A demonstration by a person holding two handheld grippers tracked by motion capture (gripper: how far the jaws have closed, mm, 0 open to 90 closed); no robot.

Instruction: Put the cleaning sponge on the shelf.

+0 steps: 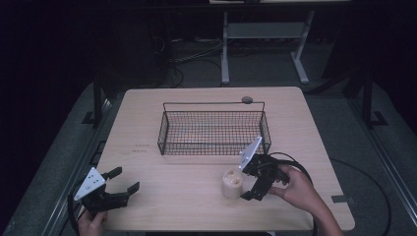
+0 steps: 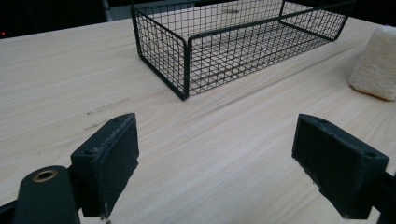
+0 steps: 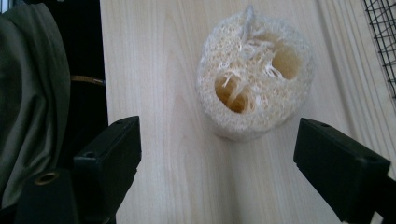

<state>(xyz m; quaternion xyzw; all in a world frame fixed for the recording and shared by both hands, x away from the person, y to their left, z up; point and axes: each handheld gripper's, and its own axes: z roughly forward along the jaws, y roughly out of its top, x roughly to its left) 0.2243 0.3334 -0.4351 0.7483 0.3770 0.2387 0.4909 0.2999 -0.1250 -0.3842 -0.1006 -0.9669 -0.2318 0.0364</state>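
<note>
high view: a loofah piece (image 1: 232,183) stands on the wooden table (image 1: 147,128), lower centre of the frame, below the wire basket (image 1: 214,129). the right gripper (image 1: 253,189), jaws spread and empty, sits just right of it; the left gripper (image 1: 125,183), also spread and empty, hangs well apart at lower left. right gripper view: the loofah piece (image 3: 254,74) lies in the upper centre, ahead of the open jaws, hollow channels facing the camera. judged light, dry, springy and rough, so unlikely to slip; a firm pinch across its fibrous outer wall should hold, though it will compress somewhat.
</note>
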